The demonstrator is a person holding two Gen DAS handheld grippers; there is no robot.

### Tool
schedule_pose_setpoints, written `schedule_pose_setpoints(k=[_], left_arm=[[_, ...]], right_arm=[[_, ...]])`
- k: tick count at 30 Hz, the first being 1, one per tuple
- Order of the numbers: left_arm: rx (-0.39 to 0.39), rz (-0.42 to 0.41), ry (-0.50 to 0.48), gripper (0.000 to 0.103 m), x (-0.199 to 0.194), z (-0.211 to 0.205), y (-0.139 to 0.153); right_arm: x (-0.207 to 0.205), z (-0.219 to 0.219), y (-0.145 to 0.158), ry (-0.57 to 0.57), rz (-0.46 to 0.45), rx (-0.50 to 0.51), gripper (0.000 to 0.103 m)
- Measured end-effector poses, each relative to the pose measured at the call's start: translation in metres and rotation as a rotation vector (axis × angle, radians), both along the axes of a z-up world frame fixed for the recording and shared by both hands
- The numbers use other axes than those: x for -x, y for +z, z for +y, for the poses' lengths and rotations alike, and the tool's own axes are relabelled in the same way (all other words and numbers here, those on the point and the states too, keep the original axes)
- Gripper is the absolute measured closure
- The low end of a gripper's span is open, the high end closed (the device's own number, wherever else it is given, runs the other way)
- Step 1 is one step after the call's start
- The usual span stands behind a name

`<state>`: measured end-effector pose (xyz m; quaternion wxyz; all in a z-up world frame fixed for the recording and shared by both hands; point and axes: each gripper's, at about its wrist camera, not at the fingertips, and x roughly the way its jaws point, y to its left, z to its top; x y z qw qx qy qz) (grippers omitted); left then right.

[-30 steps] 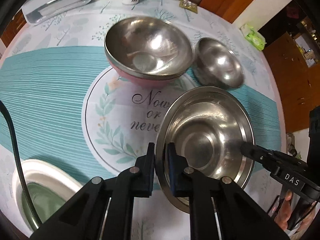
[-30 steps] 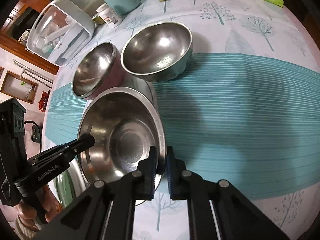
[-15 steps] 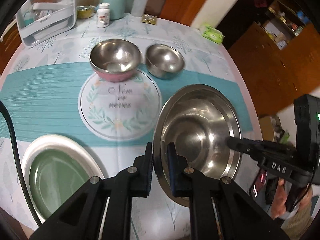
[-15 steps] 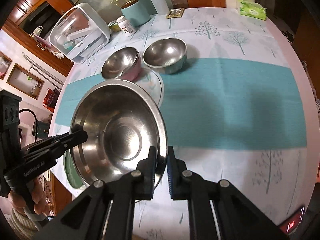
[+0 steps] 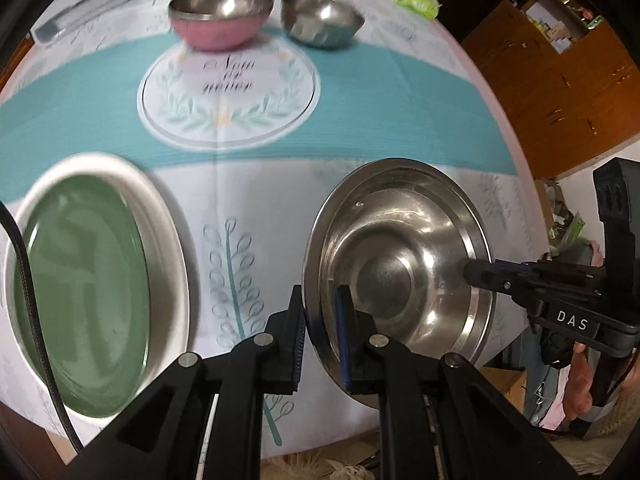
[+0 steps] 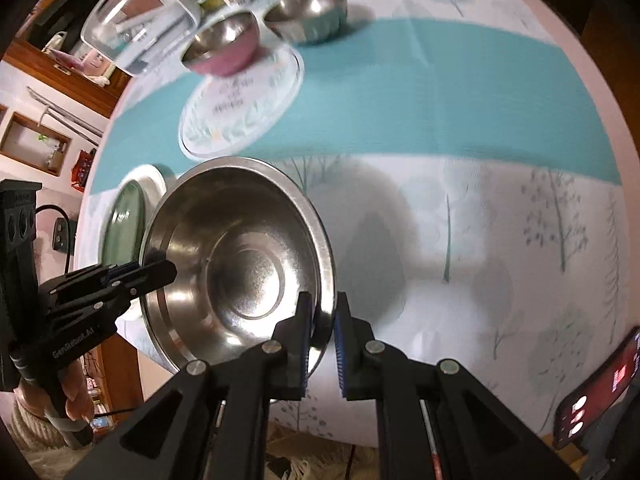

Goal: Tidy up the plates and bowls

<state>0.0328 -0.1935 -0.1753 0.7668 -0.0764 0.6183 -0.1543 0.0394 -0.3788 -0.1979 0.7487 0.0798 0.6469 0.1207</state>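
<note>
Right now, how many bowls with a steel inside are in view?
3. The large steel bowl is held at opposite rim edges by the left claw and right claw. The pink bowl and the smaller teal-sided bowl sit at the table's far side. None seems hidden.

Both fisheye views are brightly, evenly lit, bowed strongly at the edges with black corners. Motion blur smears the far tabletop at the top. The large stainless steel bowl (image 5: 400, 264) (image 6: 240, 268) carries soft glare; its grey shadow falls centre-right in the right wrist view.
</note>
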Motion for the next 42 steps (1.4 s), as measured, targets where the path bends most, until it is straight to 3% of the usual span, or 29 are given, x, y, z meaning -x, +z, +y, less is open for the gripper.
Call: schedule_pose_setpoints(k=[8,14,17,20,21,22,34,42], left_arm=[[-0.028,0.018,0.003,0.089,0.005,-0.001,-0.016],[-0.019,0.025,0.010,0.081,0.004,-0.003,-0.019],[-0.021,0.017,0.012,0.073,0.006,-0.002,-0.019],[-0.018,-0.008,0.022,0.059,0.007,-0.001,-0.013],[-0.021,-0.016,0.028,0.049,0.008,0.000,-0.011],[-0.026,-0.027,0.037,0.044,0.008,0.001,-0.008],[-0.031,-0.053,0.078,0.034,0.012,0.007,0.005],[-0.062,-0.111,0.139,0.031,0.015,0.019,0.044]], right_arm=[[0.004,0.005,-0.015,0.012,0.007,0.028,0.092],[0.003,0.011,-0.021,0.027,0.009,0.042,0.089],[0.004,0.012,-0.021,0.032,0.009,0.048,0.087],[0.005,0.011,-0.017,0.026,-0.007,0.033,0.072],[0.005,0.010,-0.015,0.024,-0.018,0.034,0.067],[0.006,0.010,-0.013,0.023,-0.023,0.035,0.066],[0.009,0.007,-0.006,0.028,-0.044,0.029,0.066],[0.003,0.001,0.016,0.044,-0.114,0.012,0.066]])
